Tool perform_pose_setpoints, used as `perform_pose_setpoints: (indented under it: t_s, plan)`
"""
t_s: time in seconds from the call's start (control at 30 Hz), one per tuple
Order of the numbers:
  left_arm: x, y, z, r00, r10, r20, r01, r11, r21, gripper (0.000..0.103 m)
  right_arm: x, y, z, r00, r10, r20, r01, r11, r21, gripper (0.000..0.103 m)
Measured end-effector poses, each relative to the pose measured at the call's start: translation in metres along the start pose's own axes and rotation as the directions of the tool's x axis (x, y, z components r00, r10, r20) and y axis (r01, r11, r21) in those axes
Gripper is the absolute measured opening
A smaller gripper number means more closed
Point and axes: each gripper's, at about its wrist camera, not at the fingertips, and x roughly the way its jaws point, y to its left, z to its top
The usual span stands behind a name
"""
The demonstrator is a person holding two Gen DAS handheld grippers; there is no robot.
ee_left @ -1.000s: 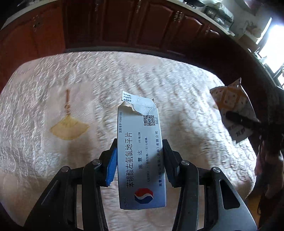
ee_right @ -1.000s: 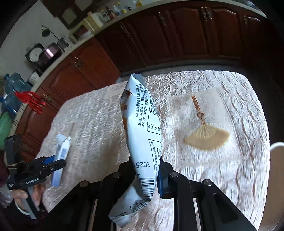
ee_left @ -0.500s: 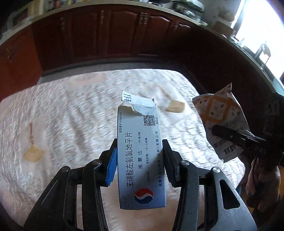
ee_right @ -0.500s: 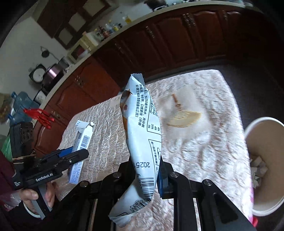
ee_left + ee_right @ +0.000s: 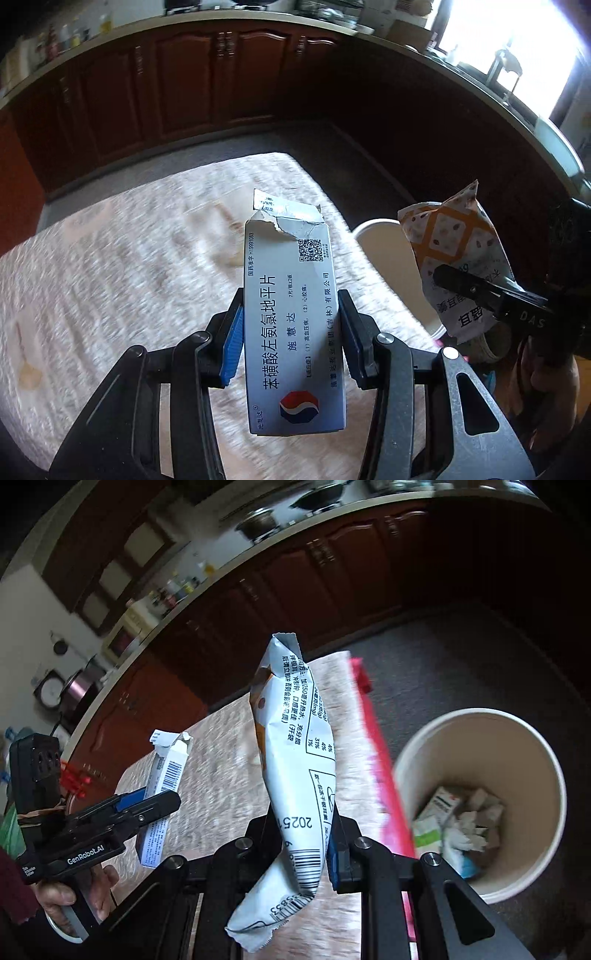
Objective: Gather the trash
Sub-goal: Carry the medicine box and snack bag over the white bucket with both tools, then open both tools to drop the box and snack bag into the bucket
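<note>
- The left gripper (image 5: 291, 334) has its two fingers pressed against the sides of a grey-blue medicine box (image 5: 293, 328), pinching it around the middle; the box stands upright with its torn flap on top.
- The same box shows from the right-hand camera as a narrow carton (image 5: 162, 794) with a barcode, held in the air above the table.
- The right gripper (image 5: 304, 843) is clamped on a crumpled white snack bag (image 5: 295, 760), which rises tall between the fingers and droops below them.
- From the left camera that bag shows its orange patterned face (image 5: 456, 254), hanging over the edge of the table near the bin.
- A cream round bin (image 5: 532, 871) stands on the dark floor just beside the table, with cartons and crumpled paper (image 5: 456, 816) lying at its bottom.
- The table wears a pale quilted cloth (image 5: 122, 277), with a pink-red strip (image 5: 380, 760) along the edge nearest the bin.
- Dark wooden cabinets (image 5: 184, 85) run along the wall behind.
</note>
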Motion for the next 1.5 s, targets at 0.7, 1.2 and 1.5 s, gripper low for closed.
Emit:
perform_pose_setpoints:
  t_s: [0.7,1.2,1.5]
  plan:
    - [0.076,-0.095,0.043,0.992,-0.114,-0.059,0.12,0.987,0.106,0.044,-0.027,-0.101,0.012,0.977,-0.214,0.011,0.209,0.961,0.183,0.018]
    - [0.12,-0.104,0.044,0.986,-0.134,-0.097,0.142,0.987,0.079,0.044,-0.003,-0.128,0.009,0.957,-0.287,-0.05,0.291,0.93,0.224,0.018]
    - [0.131,-0.101,0.048,0.982,-0.156,-0.11,0.163,0.985,0.063,0.045,0.003,-0.135,0.006,0.945,-0.321,-0.062,0.326,0.917,0.231,0.037]
